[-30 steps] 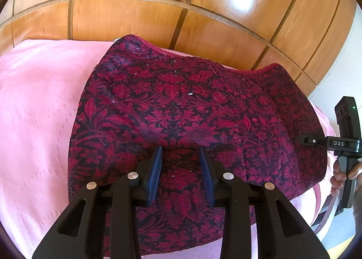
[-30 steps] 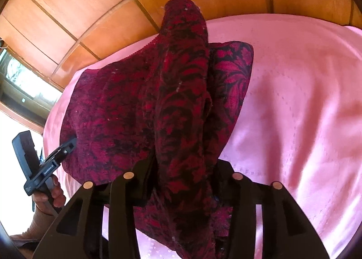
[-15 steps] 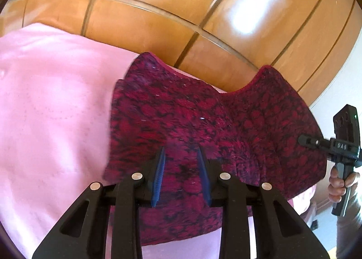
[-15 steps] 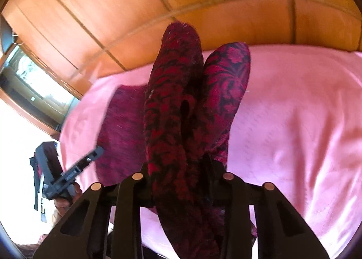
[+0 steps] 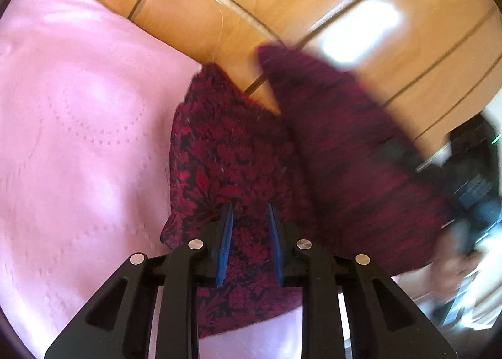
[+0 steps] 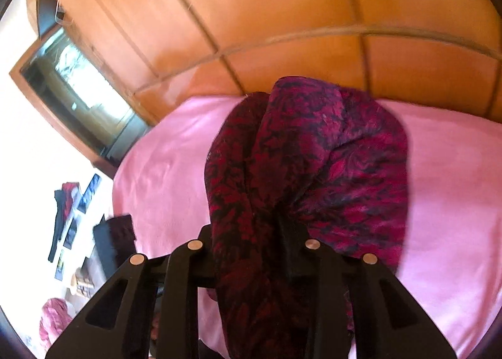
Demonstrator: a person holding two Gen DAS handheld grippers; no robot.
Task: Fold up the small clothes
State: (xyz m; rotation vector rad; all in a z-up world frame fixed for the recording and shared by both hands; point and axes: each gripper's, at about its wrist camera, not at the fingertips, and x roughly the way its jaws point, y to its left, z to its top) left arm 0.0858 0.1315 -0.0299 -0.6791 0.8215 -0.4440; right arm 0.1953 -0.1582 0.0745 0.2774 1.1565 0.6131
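Observation:
A dark red floral garment (image 5: 226, 158) hangs lifted above the pink bedspread (image 5: 78, 139). My left gripper (image 5: 249, 217) is shut on its edge, cloth pinched between the blue pads. In the right wrist view my right gripper (image 6: 260, 233) is shut on a thick bunch of the same garment (image 6: 313, 164), which hides its fingertips. The right gripper shows blurred at the far right of the left wrist view (image 5: 470, 177), carrying a raised flap of cloth (image 5: 360, 152).
A wooden panelled headboard (image 6: 282, 29) stands behind the bed. The pink bedspread (image 6: 455, 202) spreads around the garment. A wooden framed window or mirror (image 6: 78, 76) and small dark items (image 6: 72, 208) lie off the bed's left side.
Both grippers have risen and come closer together, lifting the garment off the bed. The right side of the cloth has swung up and inward. The left jaws have closed on the fabric.

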